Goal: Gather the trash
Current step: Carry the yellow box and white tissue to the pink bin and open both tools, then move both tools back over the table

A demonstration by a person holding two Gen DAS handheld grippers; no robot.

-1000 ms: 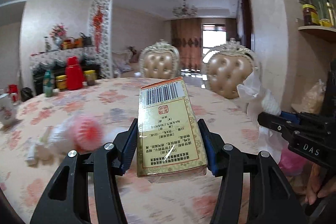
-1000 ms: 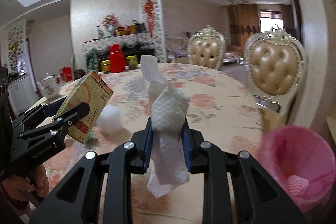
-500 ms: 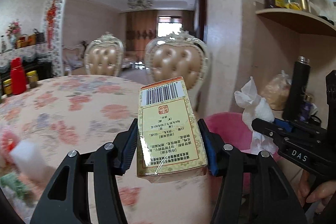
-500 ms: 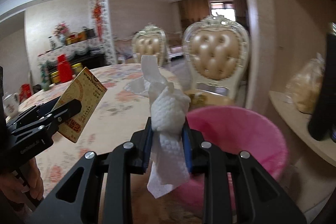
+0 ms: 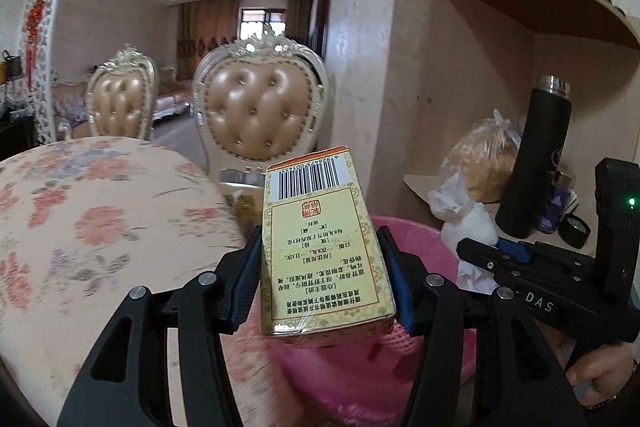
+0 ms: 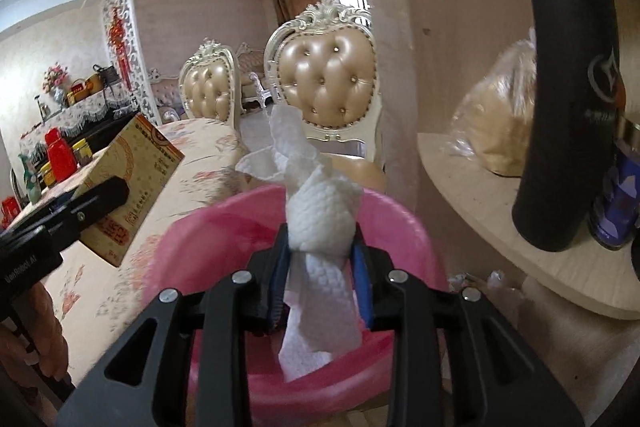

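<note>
- The left gripper [image 5: 326, 279] is clamped on a yellow box [image 5: 324, 251], its blue pads pressed against the two long sides; the box stands tilted with the barcode end farthest from the camera.
- In the left wrist view the box hangs over the near rim of a pink bin [image 5: 420, 247], whose inside shows below and behind it.
- The right gripper [image 6: 322, 275] has a crumpled white paper towel [image 6: 320, 223] between its fingers; the jaws have just been opening a little, yet the towel sits upright and the pads look to be against it (the contact is hard to judge on the right-hand pad).
- The towel sits directly above the open mouth of the pink bin [image 6: 224, 223], one loose end trailing down between the fingers into it.
- From the right wrist view the box [image 6: 132, 187] is to the left of the bin, in front of a round table with a flowered cloth [image 6: 120, 279].
- A hand [image 5: 600, 375] grips the handle of the right gripper at the lower right of the left wrist view.
- Beside the bin, on a low curved shelf [image 6: 500, 235], stand a black flask [image 6: 568, 99] and a clear bag of something tan [image 6: 504, 115].
- Two padded chairs [image 5: 256, 115] stand behind the table.
</note>
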